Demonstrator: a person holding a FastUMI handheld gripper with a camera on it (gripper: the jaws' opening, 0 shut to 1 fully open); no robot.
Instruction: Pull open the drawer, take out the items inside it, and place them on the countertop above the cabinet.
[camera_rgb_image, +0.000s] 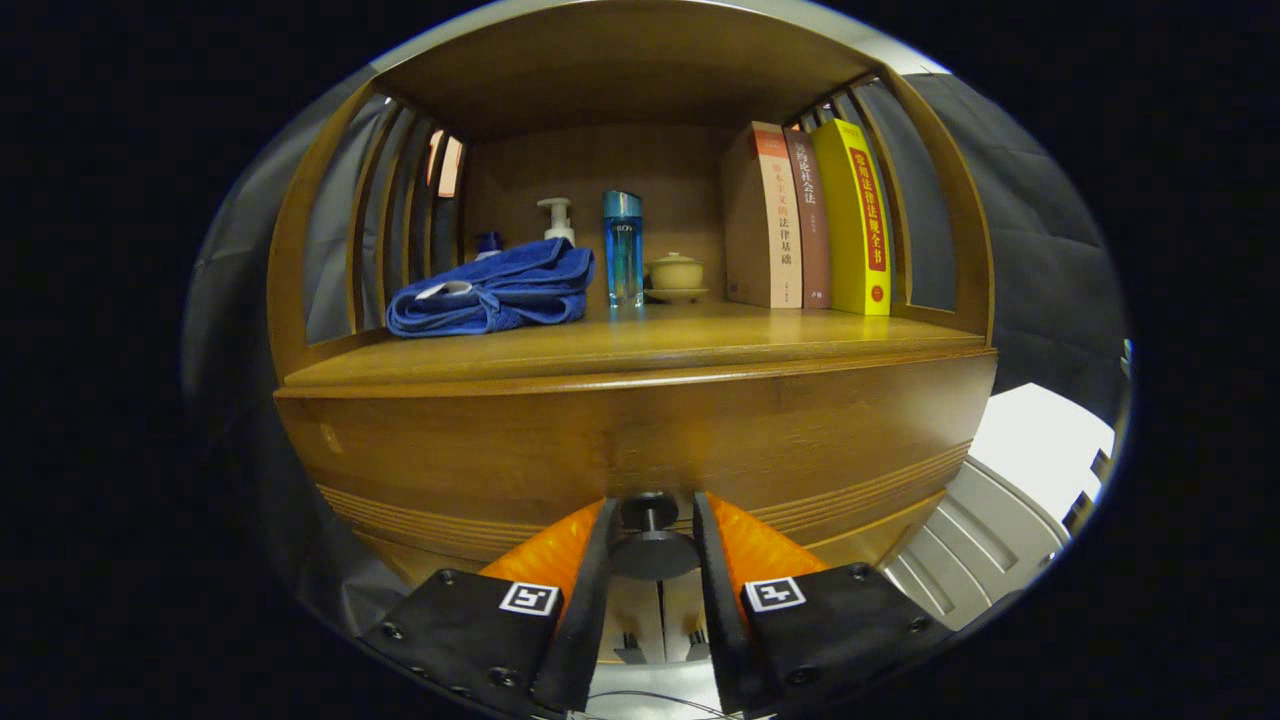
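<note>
Two jaws clenched on drawer knob (652, 540) — drawer (640, 450) closed | contents hidden — pump bottle (556, 220) half-hidden behind towel (492, 288)

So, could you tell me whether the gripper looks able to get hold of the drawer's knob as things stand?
Probably yes. The gripper already has the dark knob between its fingers, with nothing in the way. They sit close on either side of it, though I cannot tell whether both are pressing on it yet.

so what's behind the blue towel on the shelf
Behind the blue towel stand a white pump bottle and a small blue-capped bottle; the towel covers their lower parts. The gripper sits lower, fingers around the drawer knob.
</note>
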